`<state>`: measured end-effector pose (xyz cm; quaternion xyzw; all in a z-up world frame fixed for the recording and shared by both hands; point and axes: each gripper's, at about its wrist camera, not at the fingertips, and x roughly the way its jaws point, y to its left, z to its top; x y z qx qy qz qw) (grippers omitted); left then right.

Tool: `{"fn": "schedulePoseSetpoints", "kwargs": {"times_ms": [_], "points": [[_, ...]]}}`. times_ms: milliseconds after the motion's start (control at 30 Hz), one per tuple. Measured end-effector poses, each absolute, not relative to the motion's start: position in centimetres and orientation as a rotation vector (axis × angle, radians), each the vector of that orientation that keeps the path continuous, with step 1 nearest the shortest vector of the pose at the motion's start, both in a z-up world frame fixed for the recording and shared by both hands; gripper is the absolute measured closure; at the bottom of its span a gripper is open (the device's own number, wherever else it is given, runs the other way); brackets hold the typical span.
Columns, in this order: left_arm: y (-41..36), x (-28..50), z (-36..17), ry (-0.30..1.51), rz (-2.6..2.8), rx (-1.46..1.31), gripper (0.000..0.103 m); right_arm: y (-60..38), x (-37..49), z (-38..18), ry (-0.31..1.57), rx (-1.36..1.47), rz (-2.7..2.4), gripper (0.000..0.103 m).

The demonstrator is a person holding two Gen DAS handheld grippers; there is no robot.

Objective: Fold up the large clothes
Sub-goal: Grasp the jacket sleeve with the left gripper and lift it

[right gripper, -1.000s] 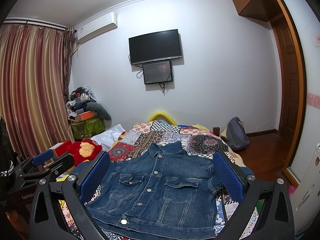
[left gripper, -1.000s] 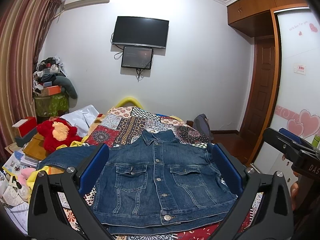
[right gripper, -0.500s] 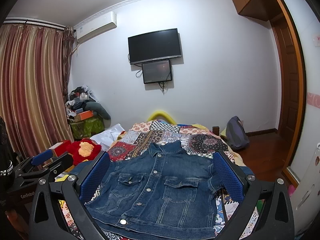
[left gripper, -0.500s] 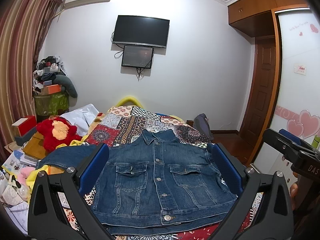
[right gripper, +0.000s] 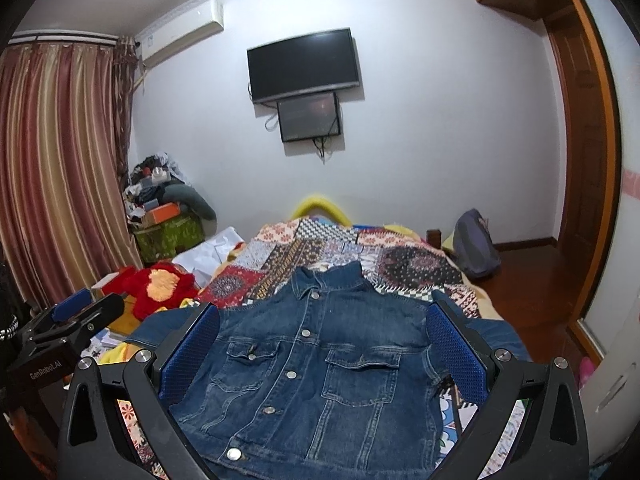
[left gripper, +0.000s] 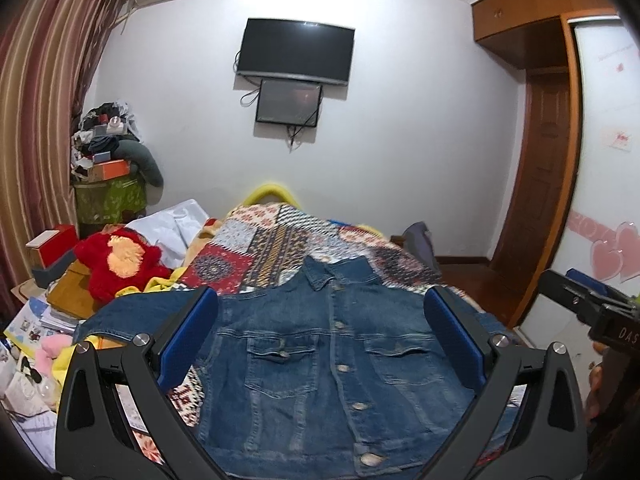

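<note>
A blue denim jacket (left gripper: 332, 360) lies flat, front up and buttoned, collar at the far end, on a patchwork bedspread (left gripper: 280, 240); it also shows in the right wrist view (right gripper: 316, 364). Its sleeves spread out to both sides. My left gripper (left gripper: 320, 340) is open and empty, held above the jacket's lower half. My right gripper (right gripper: 320, 344) is open and empty, also above the jacket. The right gripper appears at the right edge of the left wrist view (left gripper: 588, 308); the left one appears at the left of the right wrist view (right gripper: 68, 320).
A red plush toy (left gripper: 116, 260) and piled books and boxes lie left of the bed. A cluttered stand (left gripper: 108, 176) is by the striped curtain. A TV (left gripper: 296, 50) hangs on the far wall. A backpack (right gripper: 476, 248) sits on the wooden floor near the door at right.
Both grippers have barely shifted; the views moved slightly. The jacket lies unchanged and both grippers remain open.
</note>
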<state>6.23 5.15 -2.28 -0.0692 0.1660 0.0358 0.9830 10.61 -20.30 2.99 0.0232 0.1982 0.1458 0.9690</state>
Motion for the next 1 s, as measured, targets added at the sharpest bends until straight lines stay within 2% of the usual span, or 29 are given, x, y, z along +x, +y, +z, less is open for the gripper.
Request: {"fn": "schedulePoseSetpoints", "kwargs": {"times_ms": [267,600,733,1000], "points": [[10.3,12.3,-5.7,0.474,0.136,-0.128,0.000,-17.8,19.0,-0.7,0.532,-0.027,0.263,0.000],[19.1,19.0,-14.0,0.771,0.266,-0.204,0.000,-14.0,28.0,-6.6,0.696,-0.176,0.264,0.000],[22.1,19.5,-17.0,0.862,0.329,-0.244,0.000,-12.6,30.1,-8.5,0.755,-0.207,0.313,0.000],[29.0,18.1,-20.9,0.895,0.308,-0.466,0.000,-10.4,34.8,-12.5,0.902,-0.214,0.365,0.000]]}}
